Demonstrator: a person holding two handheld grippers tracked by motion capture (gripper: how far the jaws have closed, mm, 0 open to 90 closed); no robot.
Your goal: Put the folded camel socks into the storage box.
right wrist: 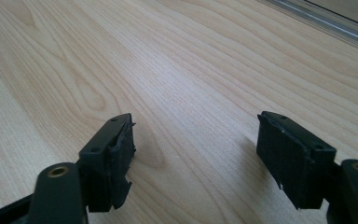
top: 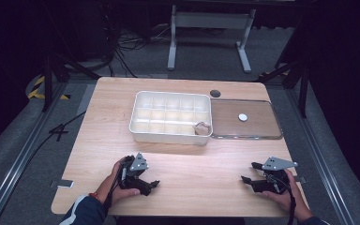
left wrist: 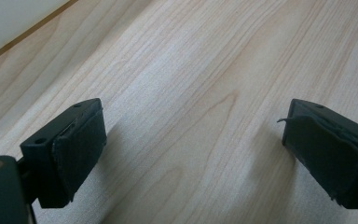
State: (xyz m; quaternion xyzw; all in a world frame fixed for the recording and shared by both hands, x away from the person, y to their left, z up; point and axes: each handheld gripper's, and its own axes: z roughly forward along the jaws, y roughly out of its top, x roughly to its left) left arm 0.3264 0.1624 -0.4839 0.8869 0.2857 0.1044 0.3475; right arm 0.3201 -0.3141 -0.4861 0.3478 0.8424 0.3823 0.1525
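We see the left gripper (top: pixel 153 183) low over the near left part of the wooden table (top: pixel 108 122), its 2 jaws spread with nothing but bare wood between them; the left gripper view (left wrist: pixel 193 149) confirms the gap. The right gripper (top: pixel 246 172) sits at the near right, jaws likewise spread wide and empty, as its own view (right wrist: pixel 196 156) shows. Each is held in 1 hand, the left hand (top: pixel 122 185) and the right hand (top: pixel 286 197). Well beyond both we find the white compartment tray (top: pixel 136 119) at the table's middle, with 1 small tan object (top: pixel 201 127) in its near right compartment. Just beside the tray, to its right, lies the clear lid (top: pixel 262 133) bearing a small white disc (top: pixel 243 117).
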